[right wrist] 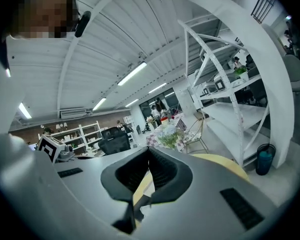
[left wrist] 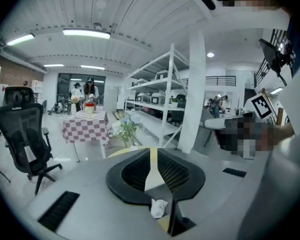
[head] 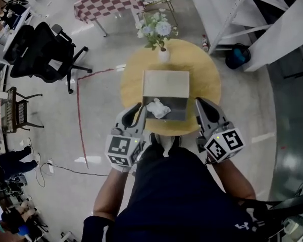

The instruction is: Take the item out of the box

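Note:
An open cardboard box [head: 165, 84] sits on the round yellow table [head: 204, 69], its lid folded back. Inside lies a crumpled white item [head: 158, 108], which also shows low between the jaws in the left gripper view [left wrist: 159, 208]. My left gripper [head: 140, 108] hovers at the box's near left corner, its jaws a narrow slit apart [left wrist: 151, 156], with nothing held. At the near right corner of the box, my right gripper [head: 200, 103] has its jaw tips meeting [right wrist: 149, 151] on nothing.
A white vase of flowers [head: 160, 34] stands on the table just behind the box. A black office chair [head: 45, 52] is at the left, a checkered table [head: 108, 1] is farther back, and white shelving [head: 252, 14] with a blue bin [head: 238, 56] is at the right.

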A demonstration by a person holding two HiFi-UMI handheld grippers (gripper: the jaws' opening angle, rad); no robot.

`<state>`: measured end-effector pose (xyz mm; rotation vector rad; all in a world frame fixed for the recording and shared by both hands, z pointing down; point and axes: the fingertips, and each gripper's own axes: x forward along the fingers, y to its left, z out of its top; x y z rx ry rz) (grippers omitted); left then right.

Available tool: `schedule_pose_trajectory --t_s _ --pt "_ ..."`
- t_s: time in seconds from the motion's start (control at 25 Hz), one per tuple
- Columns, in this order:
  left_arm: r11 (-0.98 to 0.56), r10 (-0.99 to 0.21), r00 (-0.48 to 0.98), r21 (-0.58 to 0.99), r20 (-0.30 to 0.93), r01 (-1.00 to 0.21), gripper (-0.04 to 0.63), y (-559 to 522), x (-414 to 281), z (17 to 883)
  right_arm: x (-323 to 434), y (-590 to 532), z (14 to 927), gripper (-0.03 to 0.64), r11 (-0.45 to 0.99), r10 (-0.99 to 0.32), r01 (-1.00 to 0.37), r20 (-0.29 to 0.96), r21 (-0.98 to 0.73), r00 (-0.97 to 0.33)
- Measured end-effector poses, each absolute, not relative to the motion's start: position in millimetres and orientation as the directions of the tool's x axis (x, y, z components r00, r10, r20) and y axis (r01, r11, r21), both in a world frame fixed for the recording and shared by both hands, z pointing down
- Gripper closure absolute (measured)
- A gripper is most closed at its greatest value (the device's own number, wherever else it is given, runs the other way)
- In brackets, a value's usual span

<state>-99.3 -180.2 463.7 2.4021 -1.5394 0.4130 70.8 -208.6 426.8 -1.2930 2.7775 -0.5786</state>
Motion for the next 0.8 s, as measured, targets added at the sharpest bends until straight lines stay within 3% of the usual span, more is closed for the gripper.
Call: schedule_pose_trajectory --t_s 0.44,0.8 --pt "-0.629 -0.624 0.490 -0.020 0.609 -0.777 0.538 -200 -90 569 67 -213 456 0.604 0.510 -0.770 -0.778 0.209 -0.367 -0.603" --pt "-0.829 -0.377 0.476 -0.061 0.794 -0.555 0.533 -196 -85 650 67 -211 469 0.604 0.449 -0.792 -0.805 0.244 -0.388 -0.559"
